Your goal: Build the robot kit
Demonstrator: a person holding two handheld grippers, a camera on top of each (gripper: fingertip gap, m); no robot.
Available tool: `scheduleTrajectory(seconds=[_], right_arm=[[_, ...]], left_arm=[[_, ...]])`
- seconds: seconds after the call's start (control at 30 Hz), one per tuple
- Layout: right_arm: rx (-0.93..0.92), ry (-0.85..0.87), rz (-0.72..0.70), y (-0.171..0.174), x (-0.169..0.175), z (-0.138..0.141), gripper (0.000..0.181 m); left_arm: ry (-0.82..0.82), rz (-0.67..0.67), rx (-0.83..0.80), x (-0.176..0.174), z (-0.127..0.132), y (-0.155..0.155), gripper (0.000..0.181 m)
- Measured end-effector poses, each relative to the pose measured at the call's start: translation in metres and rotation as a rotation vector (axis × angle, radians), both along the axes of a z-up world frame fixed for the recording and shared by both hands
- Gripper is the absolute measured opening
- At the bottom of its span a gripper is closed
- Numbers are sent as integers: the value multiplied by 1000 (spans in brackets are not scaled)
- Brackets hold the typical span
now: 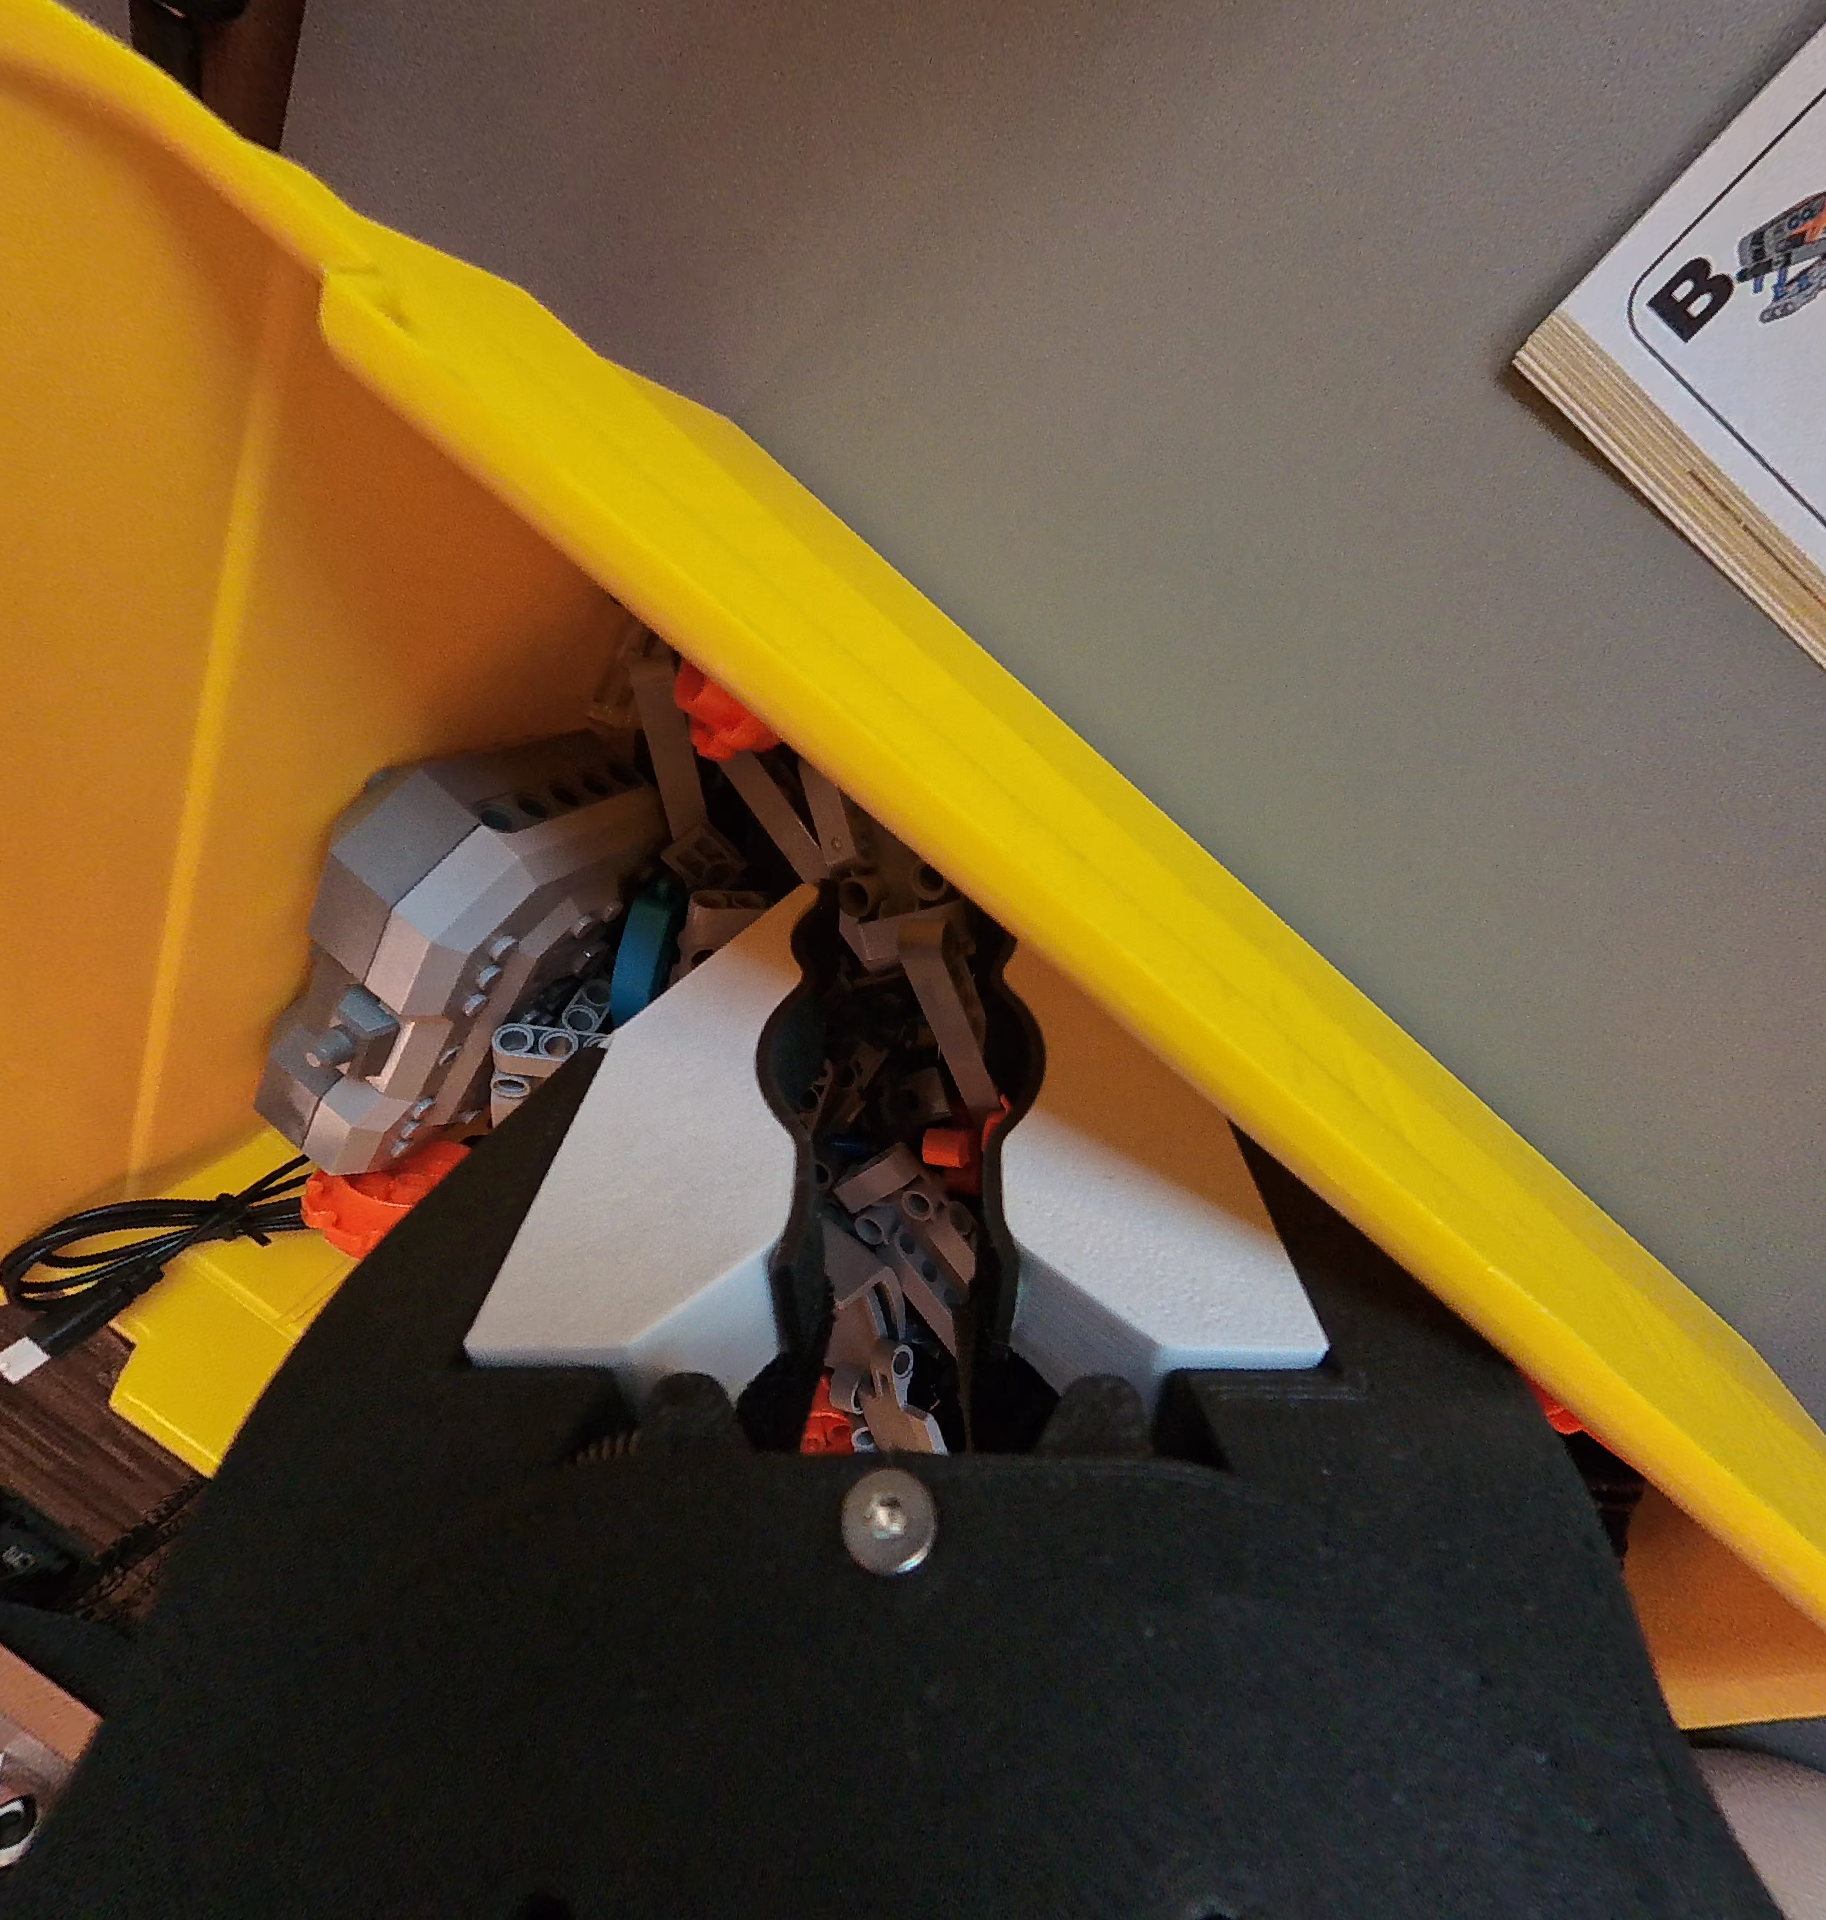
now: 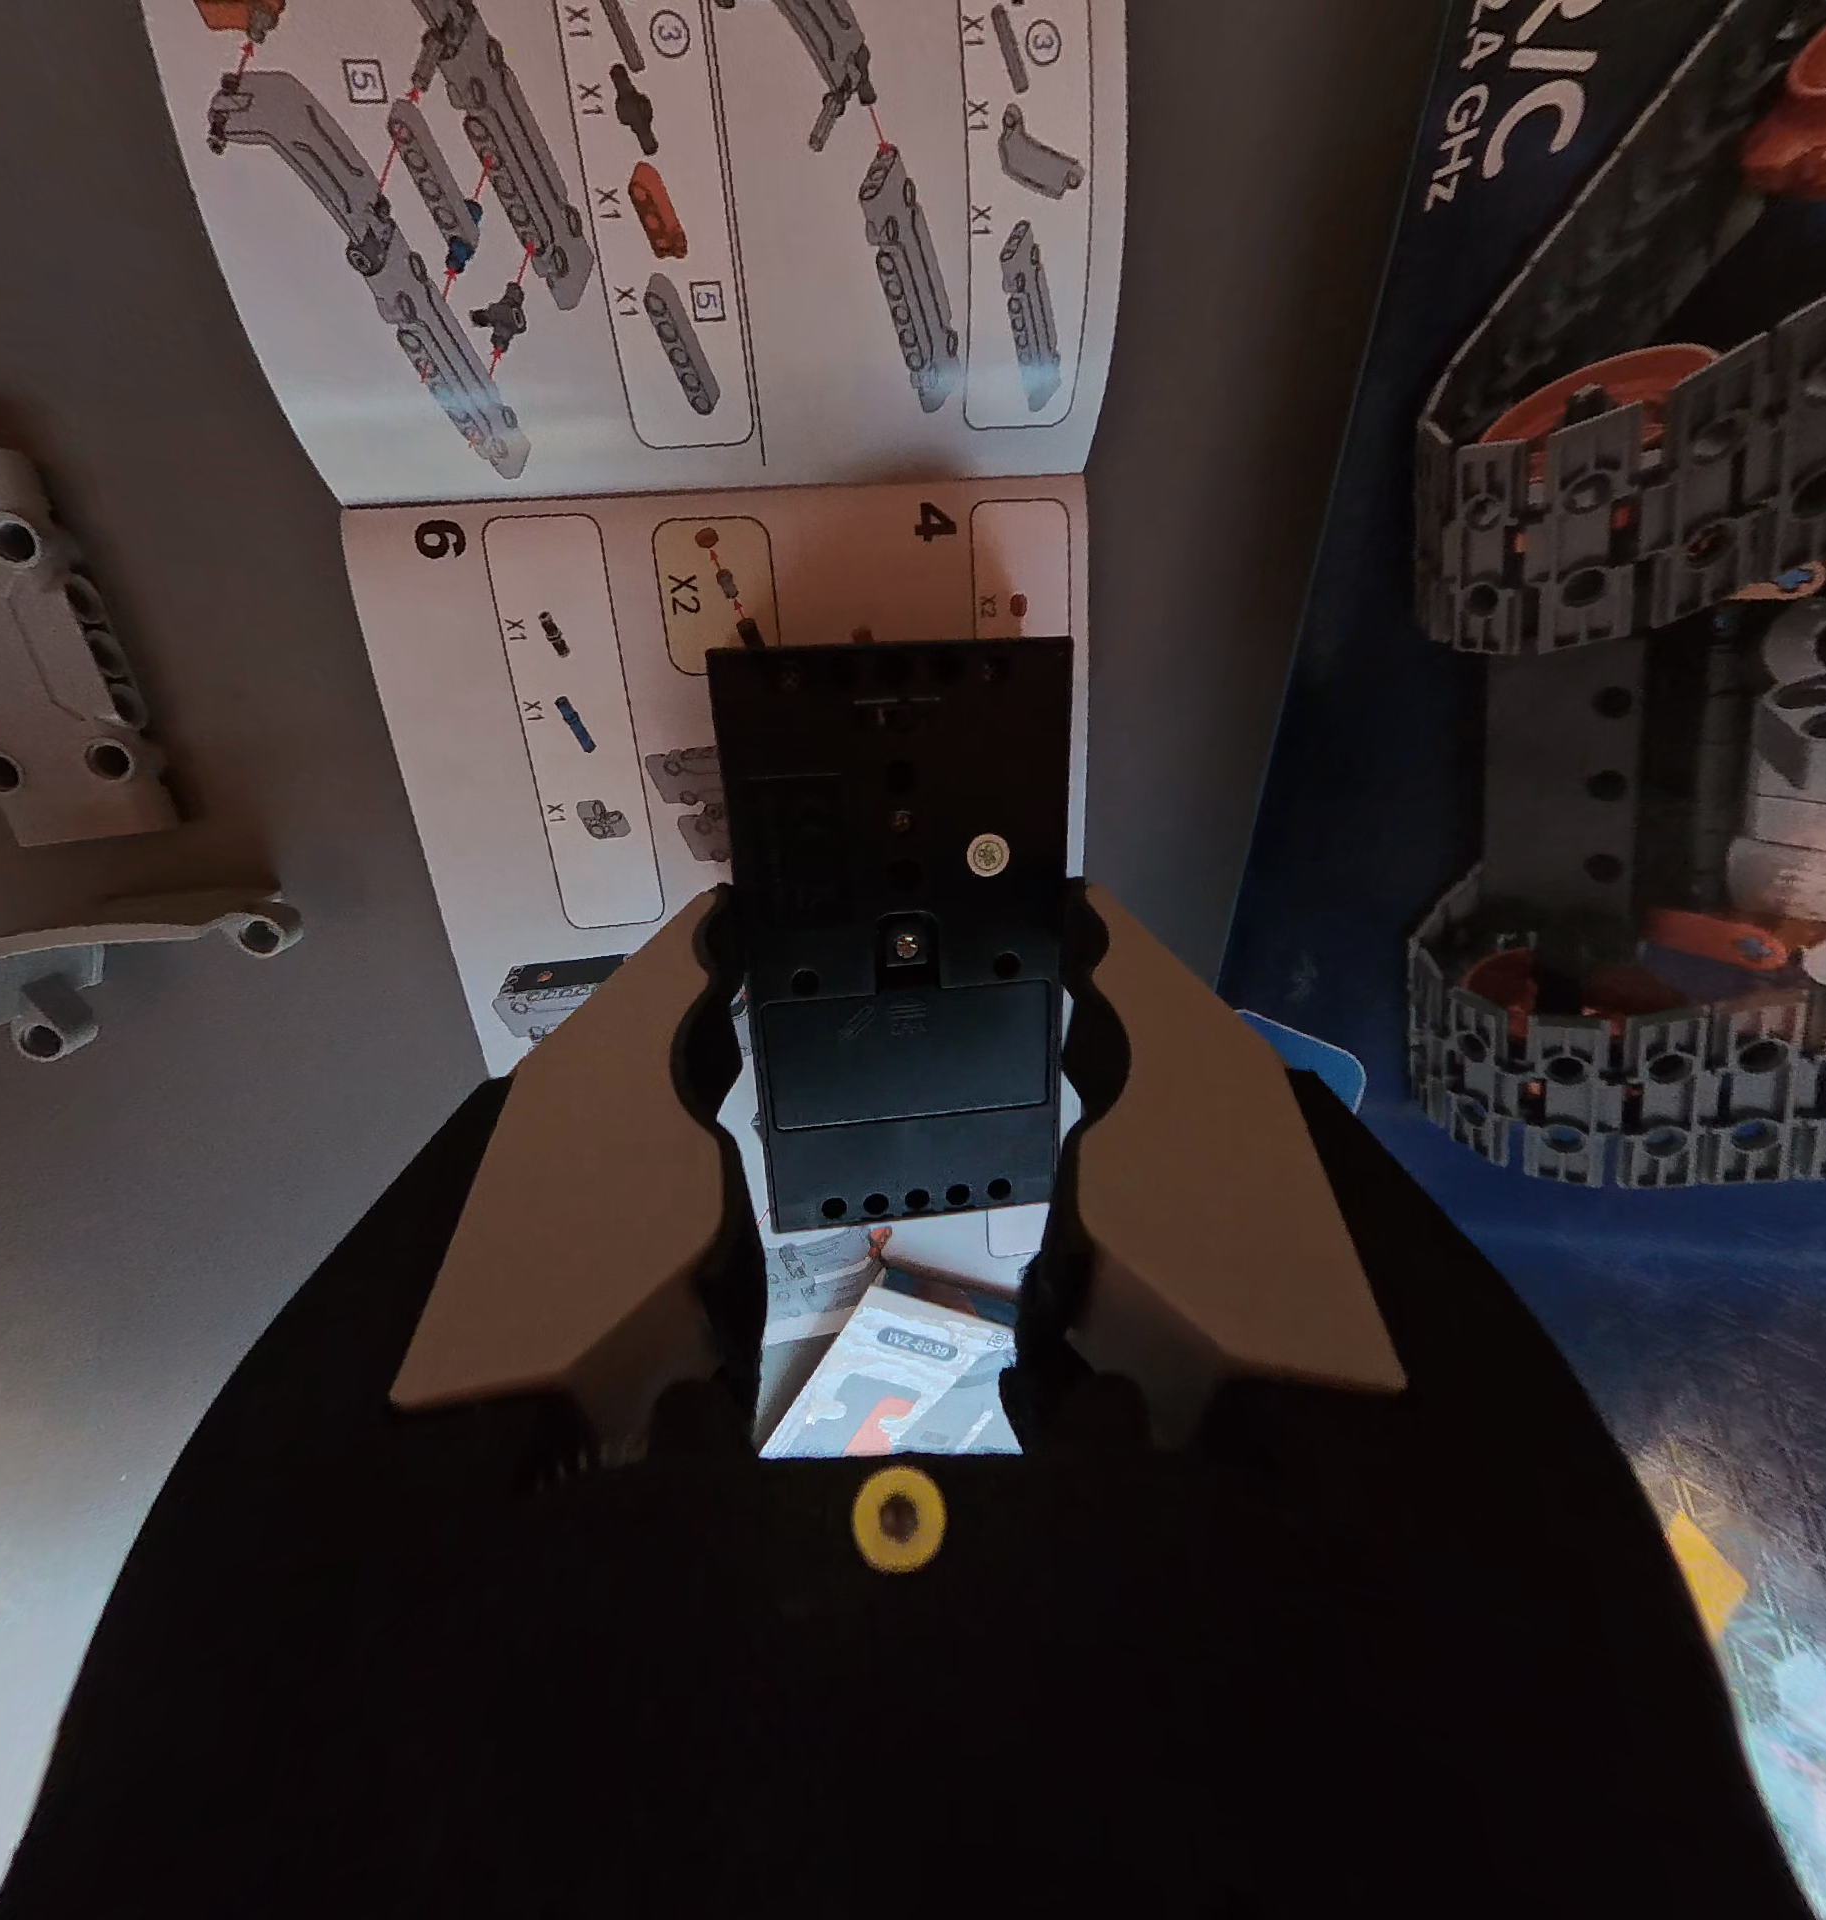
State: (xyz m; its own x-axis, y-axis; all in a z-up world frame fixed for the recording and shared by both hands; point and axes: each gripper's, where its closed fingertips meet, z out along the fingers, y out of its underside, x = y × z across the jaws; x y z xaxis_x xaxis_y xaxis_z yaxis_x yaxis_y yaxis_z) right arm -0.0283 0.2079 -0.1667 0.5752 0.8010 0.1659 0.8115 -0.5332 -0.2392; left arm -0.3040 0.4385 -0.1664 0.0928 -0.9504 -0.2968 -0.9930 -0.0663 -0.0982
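Yellow bin [image 1: 213,623] of grey and orange building pieces [image 1: 893,1195]: left tongs [image 1: 893,1039] reach in, slightly parted, holding nothing. Right tongs [image 2: 893,1039] clamp a black battery box [image 2: 893,935] above the open instruction booklet [image 2: 576,675].

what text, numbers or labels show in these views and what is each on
I won't repeat the wording; these bear it:
White booklet stack: one large letter, legible.
Open instruction booklet: step numbers and part counts, legible.
Blue box: large white lettering, cut off.
Black box in the right gripper: moulded marks and round sticker, too small.
Leaflet: small code label, blurred.
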Motion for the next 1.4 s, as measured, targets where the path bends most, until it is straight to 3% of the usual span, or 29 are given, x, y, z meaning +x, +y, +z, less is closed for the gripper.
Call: scheduleTrajectory(seconds=[0.27,0.53,0.7,0.87,0.97,1.4], right_arm=[[114,76,-11,10,-22,33,61],[255,113,69,52,-91,79,61],[297,165,54,97,-131,97,61],[195,270,-27,158,-171,85,61],[131,315,-4,178,-185,69,61],[95,178,54,212,-190,4,62]], left_arm=[[-51,23,-29,0,8,-2,24],[-329,180,39,-23,85,9,22],[-399,253,70,-32,106,13,21],[-359,225,73,-31,101,7,22],[-360,221,65,-31,102,5,20],[-383,231,56,-41,108,5,16]])
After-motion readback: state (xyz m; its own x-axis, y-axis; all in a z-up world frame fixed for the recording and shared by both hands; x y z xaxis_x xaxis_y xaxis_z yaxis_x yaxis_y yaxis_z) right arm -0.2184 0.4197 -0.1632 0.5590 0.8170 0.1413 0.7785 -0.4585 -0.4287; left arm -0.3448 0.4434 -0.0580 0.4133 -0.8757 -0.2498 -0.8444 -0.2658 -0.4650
